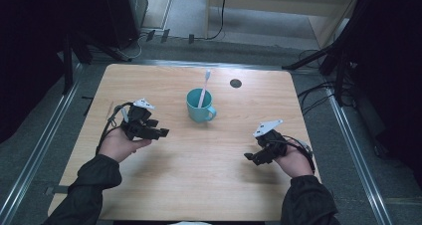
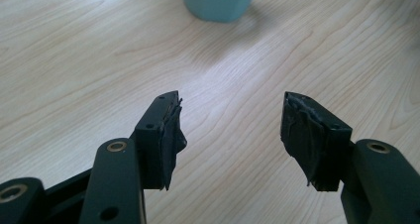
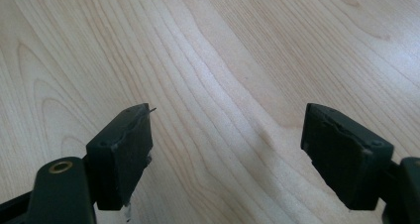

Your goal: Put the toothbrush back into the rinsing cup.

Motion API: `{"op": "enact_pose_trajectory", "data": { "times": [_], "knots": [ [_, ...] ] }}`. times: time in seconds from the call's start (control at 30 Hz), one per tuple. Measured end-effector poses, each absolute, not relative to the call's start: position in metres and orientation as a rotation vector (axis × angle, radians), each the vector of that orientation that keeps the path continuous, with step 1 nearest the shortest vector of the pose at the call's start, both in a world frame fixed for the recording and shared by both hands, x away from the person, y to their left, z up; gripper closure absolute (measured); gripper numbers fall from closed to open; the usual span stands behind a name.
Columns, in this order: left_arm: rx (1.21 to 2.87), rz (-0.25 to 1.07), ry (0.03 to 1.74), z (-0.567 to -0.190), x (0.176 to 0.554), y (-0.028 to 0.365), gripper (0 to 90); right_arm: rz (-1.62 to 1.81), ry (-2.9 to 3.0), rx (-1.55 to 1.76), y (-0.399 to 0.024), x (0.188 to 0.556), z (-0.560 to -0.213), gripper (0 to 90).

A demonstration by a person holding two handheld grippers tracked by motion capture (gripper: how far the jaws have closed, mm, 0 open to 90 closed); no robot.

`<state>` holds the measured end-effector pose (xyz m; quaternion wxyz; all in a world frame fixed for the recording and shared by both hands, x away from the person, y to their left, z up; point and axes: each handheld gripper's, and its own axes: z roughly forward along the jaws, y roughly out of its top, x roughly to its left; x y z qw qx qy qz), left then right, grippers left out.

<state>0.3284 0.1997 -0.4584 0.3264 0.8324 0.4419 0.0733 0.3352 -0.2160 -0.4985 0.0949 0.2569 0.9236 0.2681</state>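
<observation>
Currently on table (image 1: pixel 199 175): one teal mug (image 1: pixel 199 107) near mid-table, toward the far edge, upright, handle turned to the person's right and slightly toward them; one pink-and-white toothbrush (image 1: pixel 203 89) standing in it, long axis leaning up and away over the far rim

Left gripper (image 1: pixel 161 133): held low over the wood just left of the mug, jaws pointing right and a little short of its base; jaws wide apart, nothing between them; own view shows the mug (image 2: pixel 218 2) ahead, at the top edge, slightly left of the gap's centre line

Right gripper (image 1: pixel 250 157): near the table's right side, well apart from the mug, jaws aimed left toward mid-table; jaws wide apart, bare wood (image 3: pixel 223 85) between them

Judgement: left gripper is clearly the nearer; mug lies forward and a little to the far side of its jaws, so a short advance would put it in reach; toothbrush handle stands above jaw level

Dark round spot (image 1: pixel 236 83) on table beyond the mug, unidentified
</observation>
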Motion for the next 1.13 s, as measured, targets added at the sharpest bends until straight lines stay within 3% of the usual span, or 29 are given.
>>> {"op": "enact_pose_trajectory", "data": {
  "times": [0.6,1.13],
  "knots": [
    [2.124,0.147,1.221,-0.467,0.311,0.241,38.6,0.781,2.750,0.750,-0.214,0.336,-0.499,19.8],
    [2.126,0.135,1.298,-0.480,0.319,0.257,37.6,0.762,2.761,0.754,-0.214,0.337,-0.501,19.9]
  ]
}}
